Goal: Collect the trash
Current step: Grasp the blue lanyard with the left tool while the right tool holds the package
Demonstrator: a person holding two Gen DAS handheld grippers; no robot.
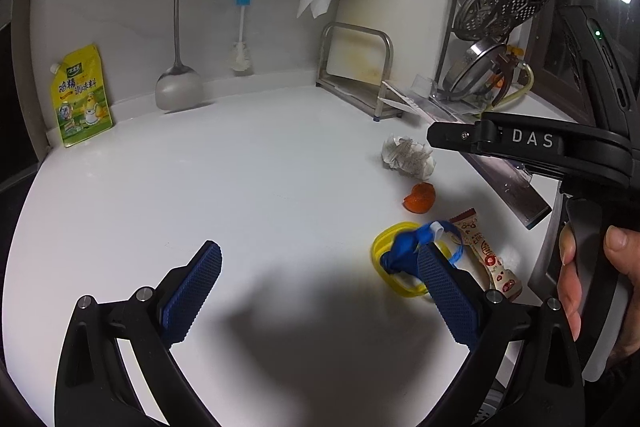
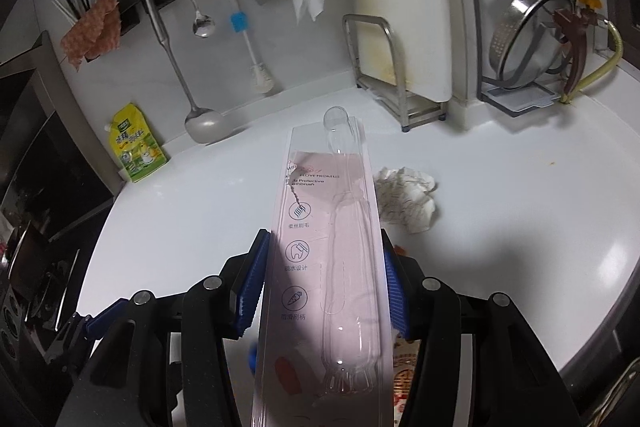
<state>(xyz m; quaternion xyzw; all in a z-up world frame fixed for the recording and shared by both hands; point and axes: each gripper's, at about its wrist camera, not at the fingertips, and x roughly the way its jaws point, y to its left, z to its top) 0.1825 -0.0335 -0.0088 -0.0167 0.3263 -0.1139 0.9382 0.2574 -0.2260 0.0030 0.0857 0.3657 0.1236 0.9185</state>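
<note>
My right gripper [image 2: 323, 242] is shut on a long clear toothbrush package [image 2: 320, 211] with a pink card, held above the white counter [image 2: 520, 211]. The same package [image 1: 500, 177] shows edge-on in the left wrist view under the right gripper's black body [image 1: 532, 141], which a hand [image 1: 576, 267] holds. My left gripper [image 1: 320, 261] is open over bare counter. Just right of its right finger [image 1: 444, 283] lie a yellow ring with blue plastic [image 1: 400, 253] and a snack wrapper [image 1: 490, 259]. Farther back are an orange peel [image 1: 419, 198] and crumpled paper [image 1: 408, 157], the crumpled paper [image 2: 408, 199] also beside the package.
A yellow seasoning pouch [image 1: 80, 99] leans on the back wall at the left. A spatula [image 1: 176, 83], a spoon and a brush hang from a rail. A cutting-board rack [image 1: 356, 67] and a dish rack with steel bowls [image 2: 528, 39] stand at the back right. A stove edge [image 2: 44, 267] is left.
</note>
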